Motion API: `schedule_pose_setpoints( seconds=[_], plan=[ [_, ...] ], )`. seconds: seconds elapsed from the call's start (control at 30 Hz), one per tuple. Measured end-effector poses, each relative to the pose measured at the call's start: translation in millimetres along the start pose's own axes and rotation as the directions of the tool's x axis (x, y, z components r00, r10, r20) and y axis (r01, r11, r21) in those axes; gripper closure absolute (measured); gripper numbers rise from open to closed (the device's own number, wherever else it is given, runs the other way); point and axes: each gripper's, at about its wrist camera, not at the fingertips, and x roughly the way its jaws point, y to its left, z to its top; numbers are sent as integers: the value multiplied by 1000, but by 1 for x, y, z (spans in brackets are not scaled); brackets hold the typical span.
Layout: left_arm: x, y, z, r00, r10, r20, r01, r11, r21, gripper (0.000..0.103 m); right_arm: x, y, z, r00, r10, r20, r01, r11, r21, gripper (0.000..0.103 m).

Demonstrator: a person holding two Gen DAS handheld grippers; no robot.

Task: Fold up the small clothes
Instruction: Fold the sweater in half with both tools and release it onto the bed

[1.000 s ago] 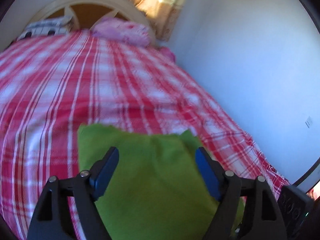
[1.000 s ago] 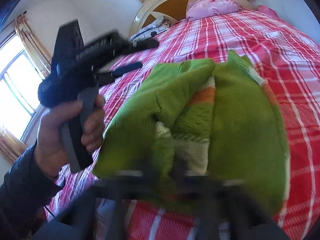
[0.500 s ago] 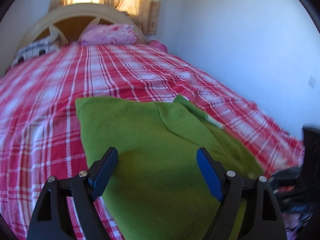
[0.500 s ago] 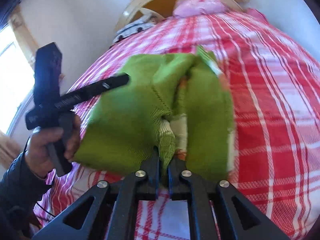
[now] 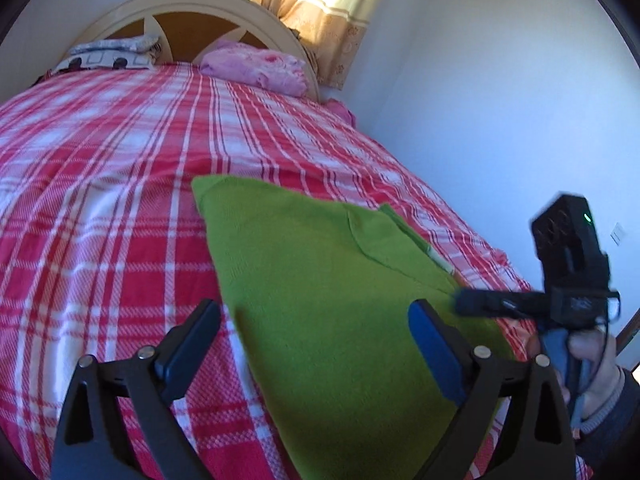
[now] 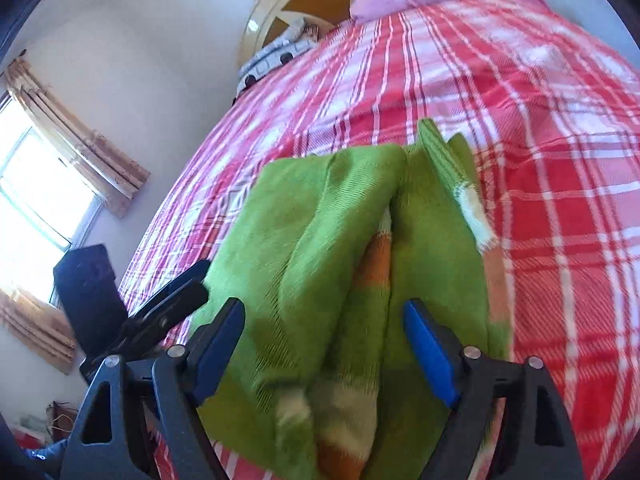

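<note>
The green knitted garment [image 6: 344, 264] is lying folded on the red checked bed [image 6: 540, 128], directly ahead of and beneath both tools, so the step in hand looks like the letting-go after a fold. The right hand-held gripper [image 6: 324, 348] is standing half wide over the garment's near edge; its jaws have just been opening, and the knit is sitting between them with no pad pressing on it. The left hand-held gripper [image 5: 316, 336] is standing wide, its jaws having just been opening further, with the garment's flat green panel [image 5: 320, 280] showing between and just ahead of them, apparently untouched. Both tools are tilting downward toward the bed. In the left view, the person's hand [image 5: 588, 364] is gripping the right tool's handle to the right. Next, probably, a smoothing of the bundle or a further fold, which calls for fresh grips on an edge.
</note>
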Motion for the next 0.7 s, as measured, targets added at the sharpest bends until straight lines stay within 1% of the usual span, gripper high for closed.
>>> schedule_pose_setpoints(
  seconds=[0.03, 0.07, 0.1, 0.13, 0.17, 0.2, 0.23, 0.33, 0.37, 0.4, 0.5, 0.57, 0.6, 0.67, 0.7],
  plan=[
    [3, 0, -2, 1000, -6, -14, 7, 1000, 3, 4, 6, 0, 3, 999, 45, -10, -45, 999, 11, 50],
    [6, 0, -3, 1000, -6, -26, 6, 1000, 4, 4, 8, 1, 3, 998, 68, -16, -68, 998, 17, 55],
    [9, -1, -4, 999, 0, -39, 0, 1000, 4, 4, 13, 3, 5, 998, 66, -23, -66, 998, 14, 59],
    [11, 0, -4, 999, -3, -45, 3, 1000, 2, 4, 14, 6, 5, 998, 54, -23, -54, 999, 6, 65],
    [11, 0, -4, 999, -9, -45, 9, 1000, -2, 4, 13, 9, 6, 999, 34, -16, -34, 999, -8, 80],
    [10, 2, -4, 999, -13, -40, 13, 1000, -8, 4, 11, 13, 7, 1000, 11, -5, -11, 1000, -19, 83],
    [8, 3, -5, 999, -19, -30, 18, 1000, -14, 4, 6, 19, 7, 999, -28, 17, 29, 999, -42, 84],
    [2, 6, -5, 999, -50, -7, 49, 998, -30, 2, -19, 32, 11, 995, -58, 86, 66, 994, -91, 86],
    [1, 6, -6, 998, -58, -8, 57, 998, -28, 0, -24, 32, 13, 994, -64, 90, 73, 993, -92, 86],
    [3, 4, -7, 998, -65, -20, 64, 998, -22, 0, -30, 31, 13, 993, -74, 92, 83, 992, -94, 86],
    [16, -5, -10, 990, -100, -94, 102, 995, 10, 0, -40, 16, 10, 981, -171, 87, 179, 980, -86, 86],
    [22, -13, -12, 987, -94, -131, 100, 994, 43, 0, -38, -9, 6, 969, -236, 79, 239, 970, -40, 87],
    [25, -18, -13, 986, -86, -141, 96, 993, 67, 0, -34, -23, 4, 965, -250, 72, 252, 968, -17, 87],
    [29, -26, -16, 986, -52, -156, 70, 991, 111, 0, -27, -36, 2, 976, -209, 63, 209, 978, 4, 86],
    [30, -28, -17, 986, -33, -160, 54, 990, 127, 0, -26, -38, 1, 981, -179, 70, 180, 984, -3, 84]
  ],
)
